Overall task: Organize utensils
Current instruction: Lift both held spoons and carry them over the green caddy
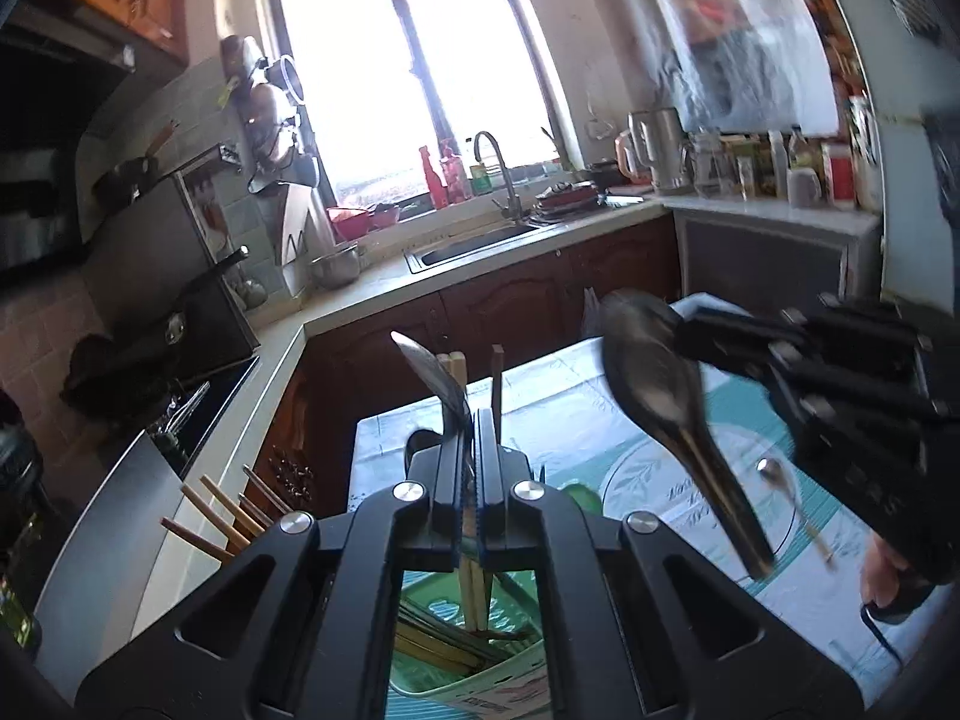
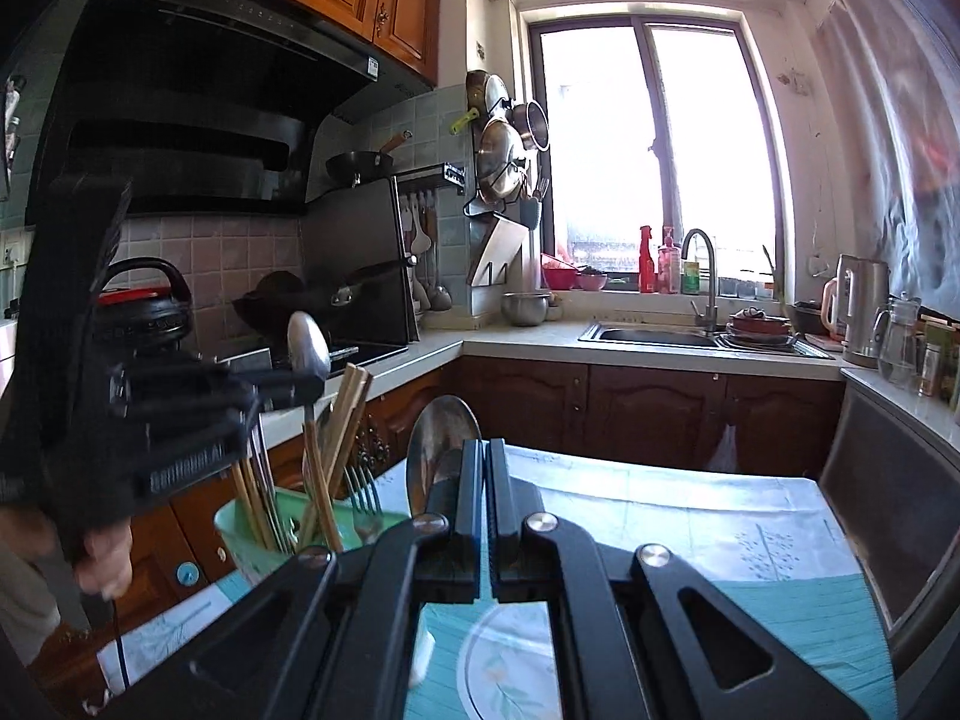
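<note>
Both tongs are closed on utensils held above the surface [image 2: 690,516]. The left tongs [image 1: 474,450] clamp a bundle: a spoon [image 1: 429,378] whose bowl rises to upper left of the jaws, with chopsticks [image 1: 459,369] beside it, their long axis running up through the jaws from the green holder [image 1: 480,678] at lower centre of the left view. The same bundle shows at centre left of the right view, standing near upright over the holder [image 2: 240,525]. The right tongs [image 2: 485,480] pinch a large spoon [image 2: 438,450] by its bowl; in the left view it slants from upper centre-right down toward lower right, bowl high, handle tip low. The holder already carries more chopsticks and a fork [image 2: 363,495], so sorting looks well under way. A small spoon [image 1: 780,483] lies on the surface at right of the left view, pointing toward lower right; that one is probably left to collect. The two gripped loads have yet to be set in the holder, and both would likely need turning handle-down over it.
</note>
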### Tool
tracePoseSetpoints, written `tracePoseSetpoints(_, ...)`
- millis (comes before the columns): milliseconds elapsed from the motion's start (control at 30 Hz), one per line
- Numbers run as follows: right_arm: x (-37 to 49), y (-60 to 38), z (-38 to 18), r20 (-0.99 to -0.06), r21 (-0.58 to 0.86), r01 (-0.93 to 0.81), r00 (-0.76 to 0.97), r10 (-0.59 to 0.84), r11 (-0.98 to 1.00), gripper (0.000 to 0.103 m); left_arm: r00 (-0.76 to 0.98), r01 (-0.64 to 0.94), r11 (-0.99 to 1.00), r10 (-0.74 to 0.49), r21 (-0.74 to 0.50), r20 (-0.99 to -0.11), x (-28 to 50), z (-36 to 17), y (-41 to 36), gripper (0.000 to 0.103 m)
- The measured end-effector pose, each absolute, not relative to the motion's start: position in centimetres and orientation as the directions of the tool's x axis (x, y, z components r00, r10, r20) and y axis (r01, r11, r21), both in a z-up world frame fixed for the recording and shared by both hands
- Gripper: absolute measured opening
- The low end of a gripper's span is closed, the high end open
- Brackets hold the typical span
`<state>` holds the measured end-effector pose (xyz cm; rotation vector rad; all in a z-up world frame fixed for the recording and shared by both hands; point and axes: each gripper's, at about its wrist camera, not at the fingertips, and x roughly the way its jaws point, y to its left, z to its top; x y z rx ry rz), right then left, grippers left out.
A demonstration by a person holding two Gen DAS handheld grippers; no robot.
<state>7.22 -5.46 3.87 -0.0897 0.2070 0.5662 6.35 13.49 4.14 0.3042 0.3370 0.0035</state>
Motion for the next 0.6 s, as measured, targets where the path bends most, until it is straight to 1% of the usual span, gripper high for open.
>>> tracePoseSetpoints(100,7.8,-4.0,3.7,-0.204,-0.031,-0.527,0.835,0.511,0.849,0.0,0.941,0.074,0.948,0.036,0.308,-0.337,6.5,2.7,13.1,0.001)
tracePoseSetpoints(267,8.3,-2.1,2.8,-0.15,-0.025,-0.497,0.86,0.488,0.868,0.001,0.941,0.112,0.946,-0.002,0.305,-0.34,6.1,0.6,13.3,0.001)
tracePoseSetpoints(467,7.9,-0.2,1.0,-0.086,-0.081,-0.46,0.887,0.454,0.884,0.001,0.94,0.143,0.955,-0.048,0.259,-0.339,5.4,-0.3,14.3,0.001)
tracePoseSetpoints(600,7.4,0.9,-0.3,-0.047,-0.137,-0.438,0.899,0.436,0.888,0.001,0.935,0.161,0.966,-0.083,0.204,-0.345,4.8,-0.2,15.2,0.001)
